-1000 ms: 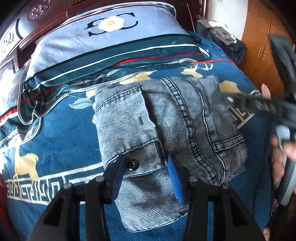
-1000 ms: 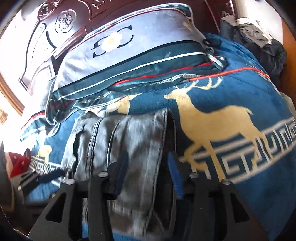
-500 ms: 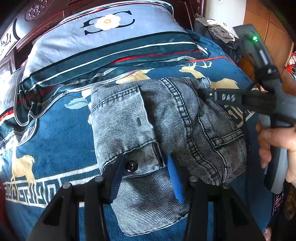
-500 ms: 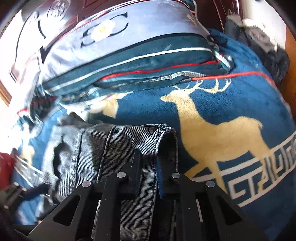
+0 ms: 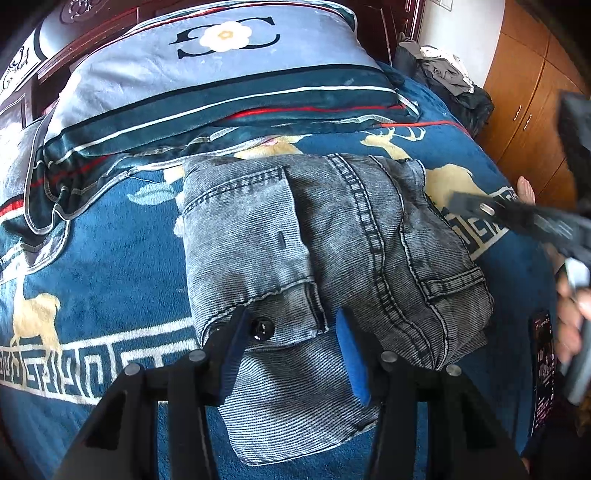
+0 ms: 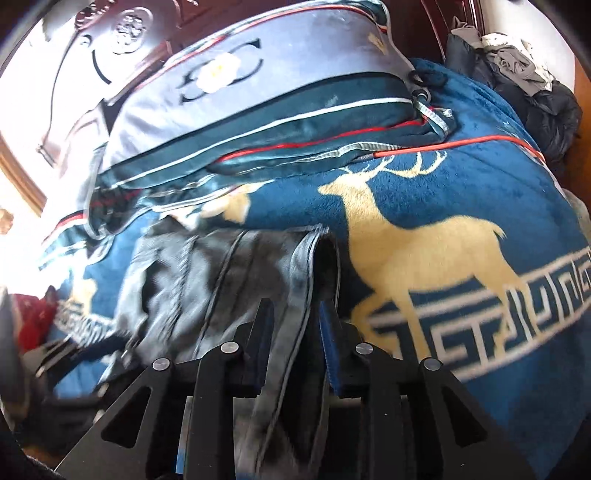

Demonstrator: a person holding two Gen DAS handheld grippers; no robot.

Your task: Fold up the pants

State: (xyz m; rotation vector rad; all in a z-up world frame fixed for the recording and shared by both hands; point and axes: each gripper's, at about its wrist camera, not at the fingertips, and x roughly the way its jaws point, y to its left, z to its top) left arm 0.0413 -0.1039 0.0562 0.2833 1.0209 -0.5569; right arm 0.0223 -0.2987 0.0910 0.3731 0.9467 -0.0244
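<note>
Pants (image 5: 325, 258), grey washed denim, lie folded into a compact bundle on a blue bed blanket (image 5: 110, 288) patterned with tan deer and a white key border. Left wrist view: the left tongs (image 5: 291, 343) stand open, blue-padded fingers (image 5: 352, 354) straddling the near waistband flap and its dark button (image 5: 261, 328), pads not pressing the cloth. This view alone shows the whole bundle, including the back pocket (image 5: 452, 286) at its right side, and the right-hand tool (image 5: 517, 218) coming in blurred from the right edge with a hand (image 5: 570, 314) on its grip; a dark phone (image 5: 542, 369) lies at the blanket's right edge. Right wrist view: the right tongs (image 6: 297, 321) sit at the bundle's right-hand edge, jaws narrow and opening, with a seamed fold of denim between the fingers; motion blur prevents judging whether the pads press it. This view alone shows the large deer (image 6: 424, 243) just right of the pants, a red item (image 6: 33, 317) at far left and the carved headboard (image 6: 122, 33). Surroundings in both views: a striped grey and teal pillow (image 5: 221, 74) beyond the pants, a heap of dark clothes (image 5: 450, 81) at the far right corner. A wooden cabinet (image 5: 532, 92) appears only in the left wrist view.
</note>
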